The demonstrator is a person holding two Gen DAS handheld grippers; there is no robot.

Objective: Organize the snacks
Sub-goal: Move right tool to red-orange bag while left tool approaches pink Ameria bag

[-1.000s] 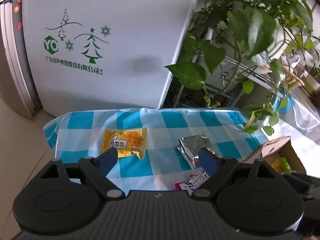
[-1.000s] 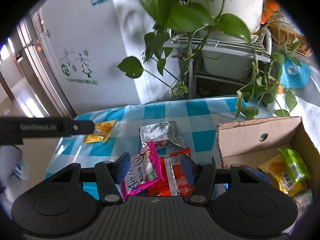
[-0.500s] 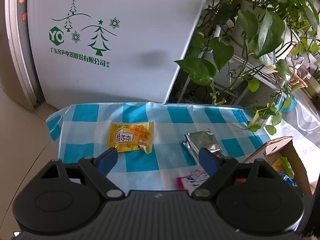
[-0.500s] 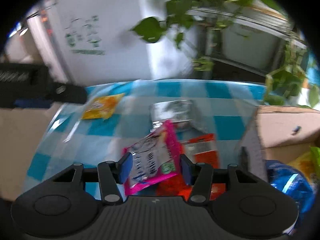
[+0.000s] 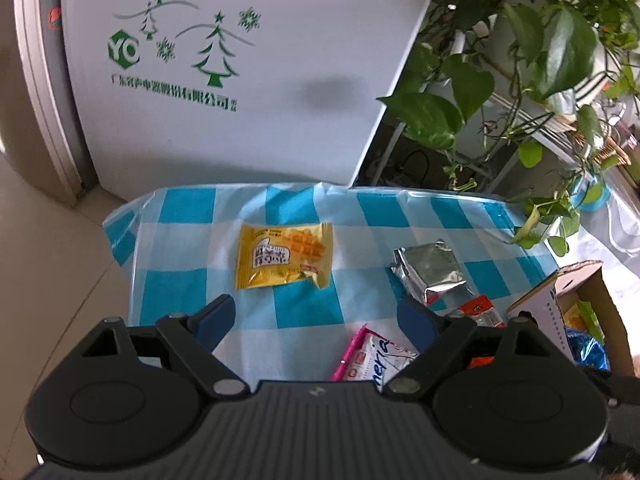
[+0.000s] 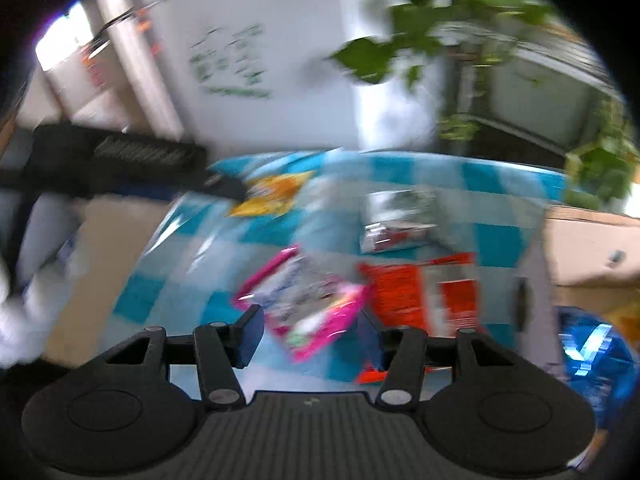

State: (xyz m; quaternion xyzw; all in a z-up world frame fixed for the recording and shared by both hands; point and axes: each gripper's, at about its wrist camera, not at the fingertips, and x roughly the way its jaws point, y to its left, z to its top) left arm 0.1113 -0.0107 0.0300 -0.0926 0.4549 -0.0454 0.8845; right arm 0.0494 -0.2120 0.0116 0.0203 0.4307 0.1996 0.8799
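Observation:
A blue-checked tablecloth point(image 5: 180, 208) carries a yellow waffle packet point(image 5: 284, 256), a silver foil packet point(image 5: 430, 272), a red packet point(image 5: 480, 312) and a pink-edged packet point(image 5: 372, 356). My left gripper point(image 5: 316, 314) hangs open above the cloth, just short of the yellow packet, with nothing between its fingers. In the blurred right wrist view my right gripper point(image 6: 308, 334) pinches the pink-edged packet point(image 6: 304, 300) by its near corner, and its jaws are opening slightly. The red packet point(image 6: 416, 292) lies just right of it. The left gripper point(image 6: 120, 156) shows as a dark bar beside the yellow packet point(image 6: 272, 196).
A cardboard box point(image 6: 588, 240) stands at the table's right end with a blue packet point(image 6: 592, 352) and other snacks inside. A white cabinet point(image 5: 240, 80) with green tree prints and a leafy plant point(image 5: 520, 60) stand behind the table. Floor lies to the left.
The right gripper has dipped and rolled, with the pink-edged packet still between its jaws. The left gripper has tilted a little, so the packets sit higher in its view.

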